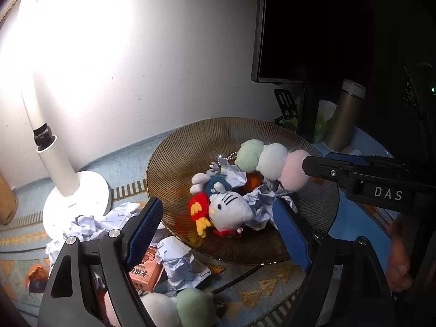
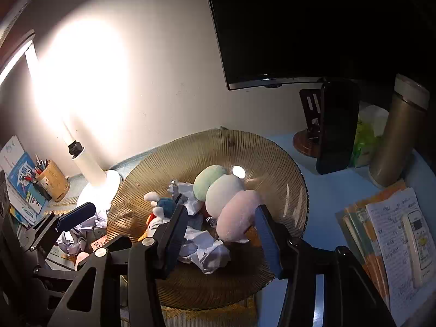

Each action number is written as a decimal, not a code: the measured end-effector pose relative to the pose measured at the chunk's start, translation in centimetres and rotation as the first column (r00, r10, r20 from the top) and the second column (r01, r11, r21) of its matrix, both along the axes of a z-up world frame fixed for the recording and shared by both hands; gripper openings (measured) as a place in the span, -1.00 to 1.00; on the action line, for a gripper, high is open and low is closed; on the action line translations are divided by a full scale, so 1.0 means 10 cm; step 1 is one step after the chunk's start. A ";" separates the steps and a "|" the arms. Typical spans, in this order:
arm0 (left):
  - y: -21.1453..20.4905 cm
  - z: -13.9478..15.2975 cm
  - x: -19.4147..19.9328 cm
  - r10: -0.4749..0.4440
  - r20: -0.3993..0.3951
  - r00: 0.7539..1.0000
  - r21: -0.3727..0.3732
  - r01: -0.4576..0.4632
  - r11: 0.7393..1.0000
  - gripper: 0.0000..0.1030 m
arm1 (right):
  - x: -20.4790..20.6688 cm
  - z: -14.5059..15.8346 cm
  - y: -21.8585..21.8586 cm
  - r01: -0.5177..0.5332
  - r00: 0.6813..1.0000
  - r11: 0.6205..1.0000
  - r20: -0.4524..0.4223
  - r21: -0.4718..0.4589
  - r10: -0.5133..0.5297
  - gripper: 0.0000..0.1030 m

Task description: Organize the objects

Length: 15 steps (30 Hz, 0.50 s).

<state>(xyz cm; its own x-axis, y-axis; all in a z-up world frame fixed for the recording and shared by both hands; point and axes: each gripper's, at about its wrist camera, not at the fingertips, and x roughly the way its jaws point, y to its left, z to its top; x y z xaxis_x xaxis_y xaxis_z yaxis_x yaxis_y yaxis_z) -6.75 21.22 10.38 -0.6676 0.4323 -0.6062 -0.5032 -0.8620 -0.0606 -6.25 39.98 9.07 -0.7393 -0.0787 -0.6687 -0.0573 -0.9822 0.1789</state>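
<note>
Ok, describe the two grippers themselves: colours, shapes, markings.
Both match: the left gripper and the right gripper have black angular frames with triangular cutouts, silver round pivot bolts, and long flat fingers faced with blue textured pads. The right one carries white "DAS" lettering. No cables show.

The plate (image 2: 272,158) looks like ribbed amber glass, glossy. The three-ball plush (image 2: 226,199) and cat plush (image 1: 231,212) are soft, matt fabric. Crumpled paper (image 2: 207,253) lies creased and dull. The flask (image 2: 395,136) is brushed metal; the lamp base (image 1: 81,190) is smooth white plastic.
</note>
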 end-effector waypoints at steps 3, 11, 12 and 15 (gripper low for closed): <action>-0.15 0.05 0.19 0.028 -0.019 0.999 0.002 -0.028 1.000 0.59 | 0.13 0.01 -0.09 -0.027 1.000 1.000 0.006 -0.003 0.027 -0.03; -0.99 0.15 0.77 0.269 0.023 0.963 0.010 -0.269 0.963 0.59 | 0.63 0.24 -0.74 -0.173 0.985 0.985 -0.015 0.021 0.174 -0.03; -1.11 0.12 0.83 0.296 0.040 0.954 0.016 -0.297 0.955 0.59 | 0.68 0.24 -0.86 -0.201 0.979 0.979 -0.011 0.028 0.202 -0.02; -1.45 -0.04 0.98 0.389 0.075 0.918 -0.011 -0.390 0.921 0.59 | 0.83 0.12 -1.19 -0.260 0.966 0.964 0.007 0.049 0.260 0.13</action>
<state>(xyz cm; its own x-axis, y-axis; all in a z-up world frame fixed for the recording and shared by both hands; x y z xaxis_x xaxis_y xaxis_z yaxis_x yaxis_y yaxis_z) 3.01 6.69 10.00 -0.7372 0.1499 -0.6588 -0.1217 -0.9886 -0.0888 2.01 28.03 10.27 -0.6973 -0.2353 -0.6771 0.2014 -0.9709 0.1299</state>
